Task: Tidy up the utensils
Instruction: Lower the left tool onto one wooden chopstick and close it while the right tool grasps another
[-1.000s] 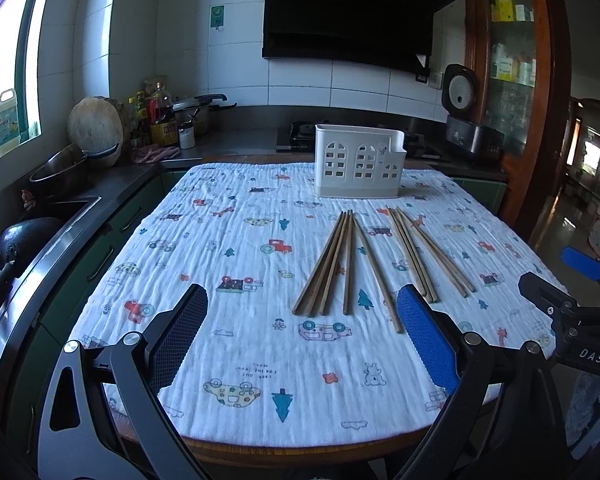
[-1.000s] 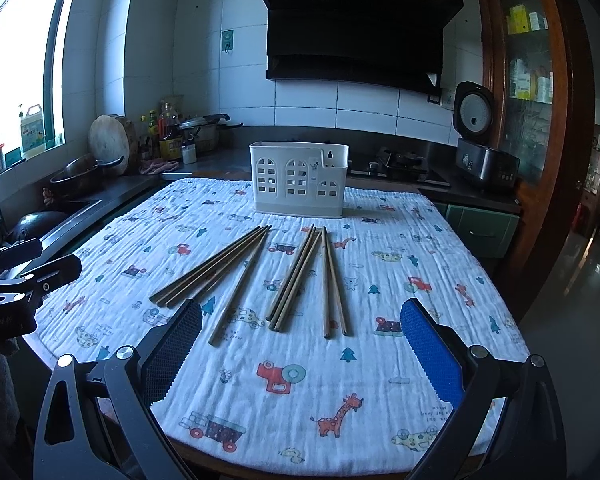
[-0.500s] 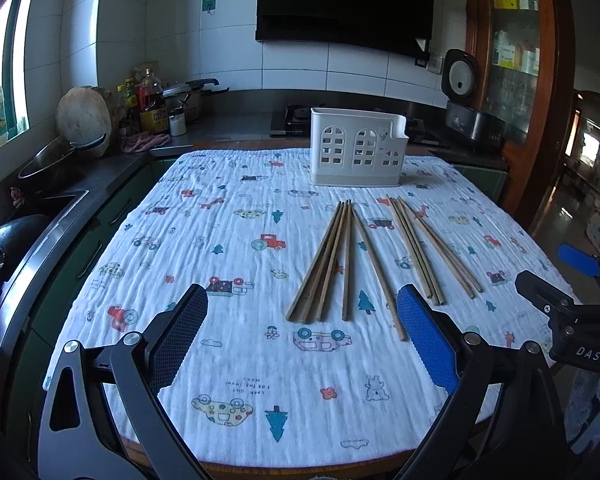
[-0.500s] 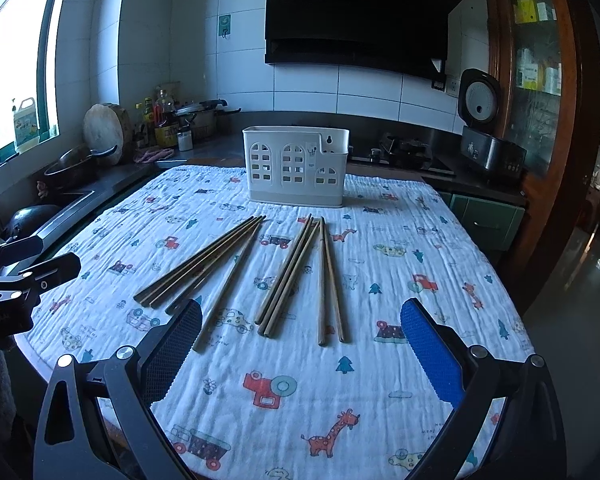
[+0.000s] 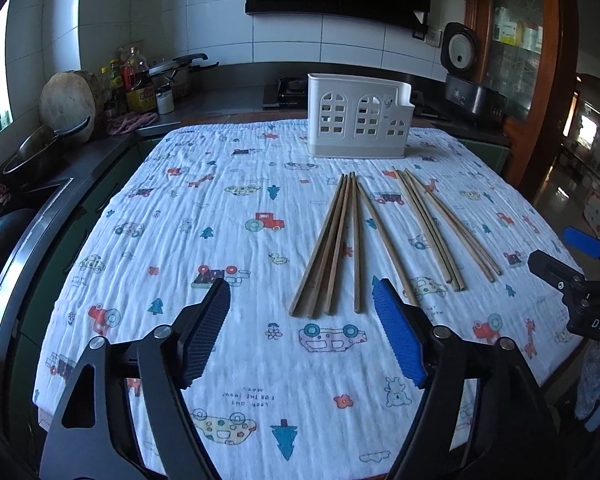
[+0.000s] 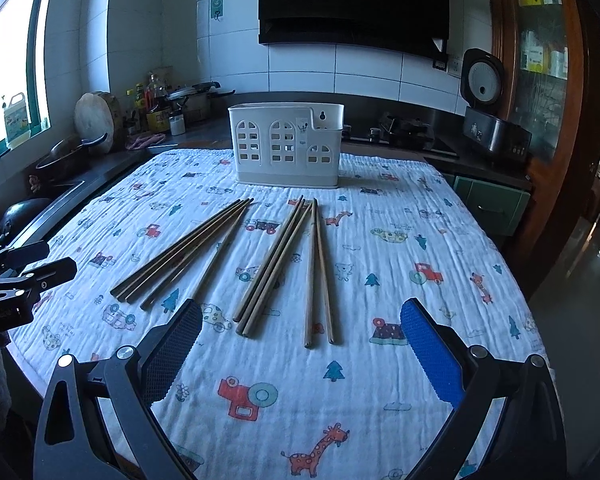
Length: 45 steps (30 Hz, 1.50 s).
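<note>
**Two empty tools over the chopsticks**

The left tool [image 5: 302, 320] has just been closing a bit, but it is partly spread and holds nothing. The right tool [image 6: 302, 344] is spread wide and touches nothing. The chopsticks [image 5: 340, 244] lie flat on the bench's cloth [image 5: 204, 208], in front of the white holder [image 5: 358, 118].
</note>
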Available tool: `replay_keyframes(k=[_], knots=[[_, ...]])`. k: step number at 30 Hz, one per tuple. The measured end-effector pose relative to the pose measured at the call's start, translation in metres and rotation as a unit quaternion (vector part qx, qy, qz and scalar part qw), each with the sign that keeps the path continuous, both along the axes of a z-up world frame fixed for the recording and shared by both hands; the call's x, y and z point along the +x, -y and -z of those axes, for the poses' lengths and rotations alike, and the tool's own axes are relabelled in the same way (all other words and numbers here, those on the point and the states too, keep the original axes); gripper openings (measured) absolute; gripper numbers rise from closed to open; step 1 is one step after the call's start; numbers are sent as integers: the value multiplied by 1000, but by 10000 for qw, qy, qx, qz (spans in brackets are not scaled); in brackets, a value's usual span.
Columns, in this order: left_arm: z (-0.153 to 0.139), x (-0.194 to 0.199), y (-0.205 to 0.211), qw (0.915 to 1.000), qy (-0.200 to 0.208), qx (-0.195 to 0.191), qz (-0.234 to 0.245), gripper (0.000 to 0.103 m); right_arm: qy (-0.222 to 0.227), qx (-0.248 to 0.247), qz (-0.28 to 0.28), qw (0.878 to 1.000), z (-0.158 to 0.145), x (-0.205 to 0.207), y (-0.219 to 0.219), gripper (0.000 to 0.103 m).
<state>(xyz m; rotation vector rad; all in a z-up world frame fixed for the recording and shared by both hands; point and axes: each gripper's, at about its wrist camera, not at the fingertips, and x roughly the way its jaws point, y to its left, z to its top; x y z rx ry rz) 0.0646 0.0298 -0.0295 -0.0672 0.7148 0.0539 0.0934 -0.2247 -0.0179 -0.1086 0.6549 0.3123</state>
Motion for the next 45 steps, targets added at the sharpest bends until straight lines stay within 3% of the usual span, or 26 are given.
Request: replay_keyframes(k=[13,16,23,27,41,45], knots=[[33,53,-9,9970,-618,192,430,33,-304,-111,44,9995,18,36,6,95],[43,64,-9,9953,-768,173,568,29,-425,-115,42,9990,24,44,6,84],[55,78,-9,9921,-963,70,804,16,-644,-149,46,9978,36,58,7,78],[60,83,-9,9911,-1034,43,839,14,-730,-120,14,9973,40,62,6,71],[66,89,-12,9902,-1115,6,847,13,-1113,-152,82,9936,57,76,9,33],[67,90,-12,9901,-1121,-6,848,13,-1181,-214,26,9928,62,80,5,28]])
